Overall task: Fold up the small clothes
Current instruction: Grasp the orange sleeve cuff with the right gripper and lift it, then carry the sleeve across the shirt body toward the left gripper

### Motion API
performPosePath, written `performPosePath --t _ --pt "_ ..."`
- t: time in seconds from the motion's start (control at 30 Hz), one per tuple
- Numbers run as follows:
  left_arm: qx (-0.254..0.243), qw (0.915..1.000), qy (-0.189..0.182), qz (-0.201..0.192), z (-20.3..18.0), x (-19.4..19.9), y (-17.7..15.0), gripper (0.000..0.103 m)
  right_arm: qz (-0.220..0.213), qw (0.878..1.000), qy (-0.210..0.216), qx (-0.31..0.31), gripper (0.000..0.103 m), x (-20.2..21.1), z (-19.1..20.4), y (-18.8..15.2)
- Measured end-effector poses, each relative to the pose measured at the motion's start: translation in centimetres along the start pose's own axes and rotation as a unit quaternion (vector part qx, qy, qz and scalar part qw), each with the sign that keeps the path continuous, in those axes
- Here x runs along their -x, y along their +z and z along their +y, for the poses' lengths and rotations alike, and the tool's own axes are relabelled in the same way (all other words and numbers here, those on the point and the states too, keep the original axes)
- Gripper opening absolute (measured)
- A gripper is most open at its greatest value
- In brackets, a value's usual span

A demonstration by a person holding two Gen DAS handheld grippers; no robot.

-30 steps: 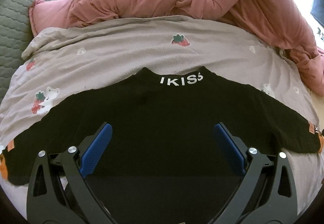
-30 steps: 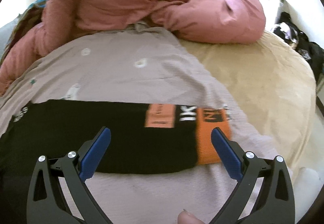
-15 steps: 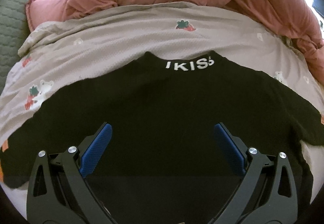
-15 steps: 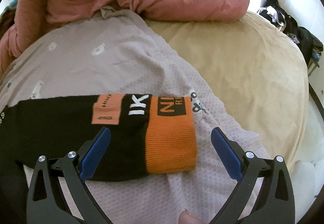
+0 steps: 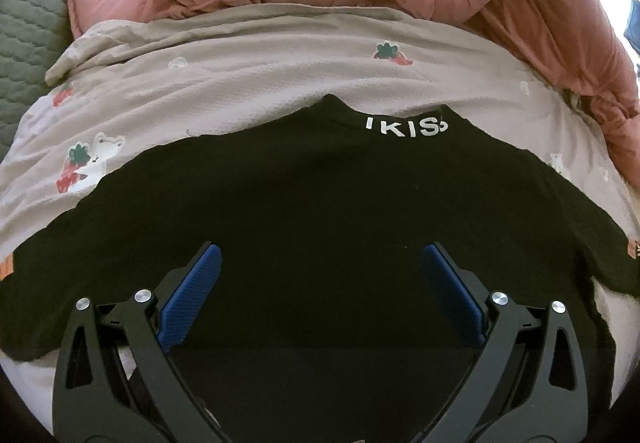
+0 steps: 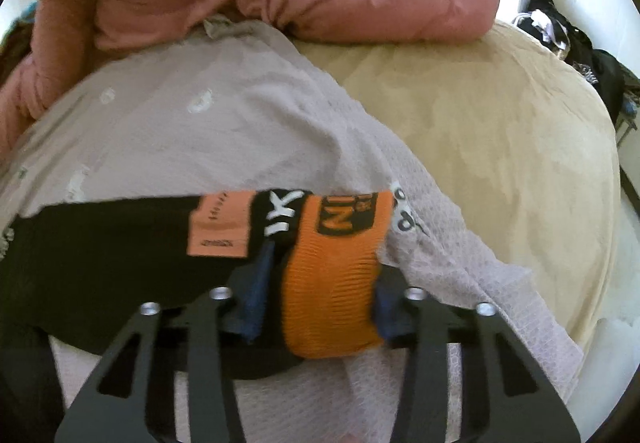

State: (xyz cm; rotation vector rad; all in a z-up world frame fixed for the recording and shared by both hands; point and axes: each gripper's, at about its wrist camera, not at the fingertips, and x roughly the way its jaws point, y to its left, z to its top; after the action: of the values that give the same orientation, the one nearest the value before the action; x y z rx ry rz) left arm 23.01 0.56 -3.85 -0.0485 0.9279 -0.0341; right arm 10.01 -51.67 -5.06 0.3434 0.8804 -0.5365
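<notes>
Jaws of the right gripper [image 6: 320, 283] are closing on the ribbed orange cuff [image 6: 332, 283] of a black knit sweater [image 5: 320, 211]. Left gripper [image 5: 320, 283] hovers spread above the sweater, which lies flat, collar away, sleeves sideways, on a waffle-textured blanket [image 5: 260, 83].

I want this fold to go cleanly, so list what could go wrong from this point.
1. The right gripper is closing on only the orange cuff; pulling there may stretch or bunch the sleeve instead of folding it flat.
2. The grey printed blanket lies directly under the cuff and could get pinched too.
3. The left gripper is open over the black sweater, so the body may drag.
</notes>
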Motion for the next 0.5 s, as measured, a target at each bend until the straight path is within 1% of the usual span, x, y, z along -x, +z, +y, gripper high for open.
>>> performPosePath --t 0.03,0.1,0.2,0.23,0.5 --pt "0.001 1.0 0.0 -0.001 0.1 0.1 0.0 0.095 -0.006 1.0 0.008 0.002 0.031 0.5 0.1 0.2" --pt "0.002 1.0 0.0 -0.003 0.1 0.4 0.1 0.095 -0.016 1.0 0.019 0.008 0.024 1.4 0.3 0.4" --pt "0.005 0.9999 -0.008 -0.007 0.2 0.9 0.4 0.095 -0.029 0.999 0.044 0.012 0.017 2.5 0.6 0.8" --pt "0.007 0.9999 -0.009 -0.01 0.3 1.1 0.5 0.095 -0.034 0.998 0.055 0.014 0.016 3.0 0.9 1.0" --pt "0.017 0.9991 -0.026 -0.031 0.3 3.1 1.2 0.095 -0.061 0.993 0.093 0.044 0.012 6.1 4.6 1.4"
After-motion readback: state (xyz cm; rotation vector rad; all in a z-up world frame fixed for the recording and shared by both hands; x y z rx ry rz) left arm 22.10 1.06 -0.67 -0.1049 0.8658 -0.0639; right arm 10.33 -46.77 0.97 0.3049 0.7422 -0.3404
